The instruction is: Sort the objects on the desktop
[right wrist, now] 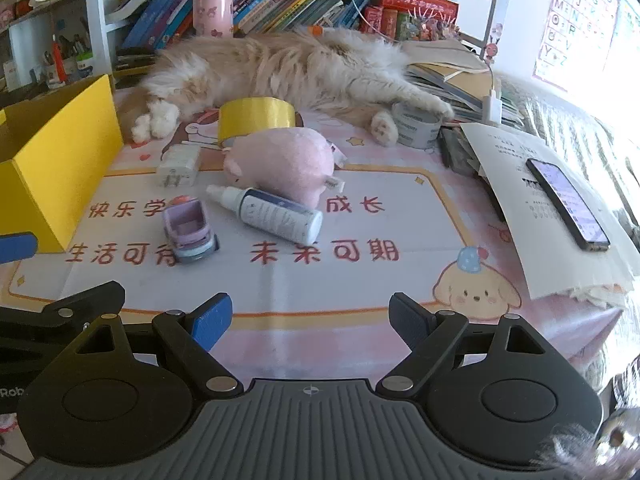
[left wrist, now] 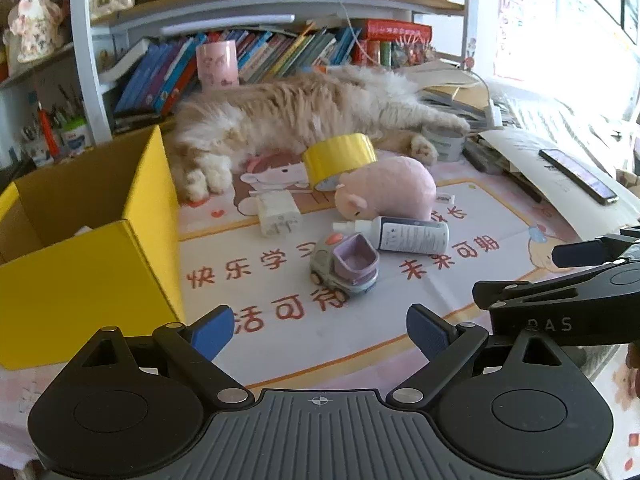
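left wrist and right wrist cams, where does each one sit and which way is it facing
Left wrist: rides on the left gripper, angled down across the desk mat at the toy truck, yellow box on its left; own open fingers show, right gripper alongside.
Right wrist: rides on the right gripper, same downward slant, phone to its right; own open fingers show.
Shared: truck, spray bottle, pink plush, yellow tape, cat.

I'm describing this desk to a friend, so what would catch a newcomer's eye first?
A fluffy cream cat sprawls asleep across the back of the desk, before the bookshelf. A bright yellow box stands open at the left. Between them, a yellow tape roll leans against a pink plush toy.
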`<state>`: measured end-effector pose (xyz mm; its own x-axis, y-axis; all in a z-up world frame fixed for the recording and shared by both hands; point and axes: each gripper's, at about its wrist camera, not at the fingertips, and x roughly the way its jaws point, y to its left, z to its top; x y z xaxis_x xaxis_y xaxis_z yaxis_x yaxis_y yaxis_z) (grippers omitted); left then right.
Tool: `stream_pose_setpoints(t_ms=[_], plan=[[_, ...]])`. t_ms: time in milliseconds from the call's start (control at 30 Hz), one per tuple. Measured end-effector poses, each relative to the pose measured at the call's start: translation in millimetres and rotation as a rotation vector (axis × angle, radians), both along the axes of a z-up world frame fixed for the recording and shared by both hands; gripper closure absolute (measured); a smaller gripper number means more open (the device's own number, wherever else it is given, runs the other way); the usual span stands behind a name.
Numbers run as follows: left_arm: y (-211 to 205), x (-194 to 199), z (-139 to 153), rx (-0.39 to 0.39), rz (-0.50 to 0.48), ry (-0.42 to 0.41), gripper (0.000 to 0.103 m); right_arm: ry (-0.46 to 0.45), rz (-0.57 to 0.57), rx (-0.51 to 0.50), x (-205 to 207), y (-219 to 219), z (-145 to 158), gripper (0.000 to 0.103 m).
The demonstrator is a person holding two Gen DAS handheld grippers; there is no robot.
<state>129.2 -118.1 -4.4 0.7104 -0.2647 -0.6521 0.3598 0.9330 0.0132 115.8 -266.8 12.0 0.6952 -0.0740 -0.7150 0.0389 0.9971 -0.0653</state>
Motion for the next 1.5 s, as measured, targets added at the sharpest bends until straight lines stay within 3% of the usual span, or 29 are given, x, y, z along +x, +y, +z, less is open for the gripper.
stream_pose_setpoints(t_ms=[467, 833, 933, 1067, 1167, 1267, 1500], plan=[[-33, 42, -14, -0.062, 0.098, 0.049, 0.009, -0.019, 0.074, 0.007, 40, -41, 2, 0.022], [-55, 81, -43, -0.018, 0.152, 0.094, 0.010, -0.046, 0.139, 0.023, 69, -59, 4, 0.023], [-55, 88, -47, -0.033, 0.175, 0.114, 0.019, -0.052, 0.166, 0.028, 75, -60, 5, 0.023], [-53, 92, -50, -0.048, 0.173, 0.115, 0.048, -0.033, 0.206, 0.032, 83, -58, 1, 0.024], [-47, 91, -48, -0.073, 0.162, 0.126, 0.051, -0.020, 0.233, 0.042, 91, -55, -1, 0.028], [-35, 86, -39, -0.110, 0.183, 0.139, 0.064, -0.004, 0.261, 0.059, 100, -51, -3, 0.036], [-6, 64, -12, -0.138, 0.242, 0.085, 0.065, 0.099, 0.350, 0.089, 125, -42, -20, 0.054]])
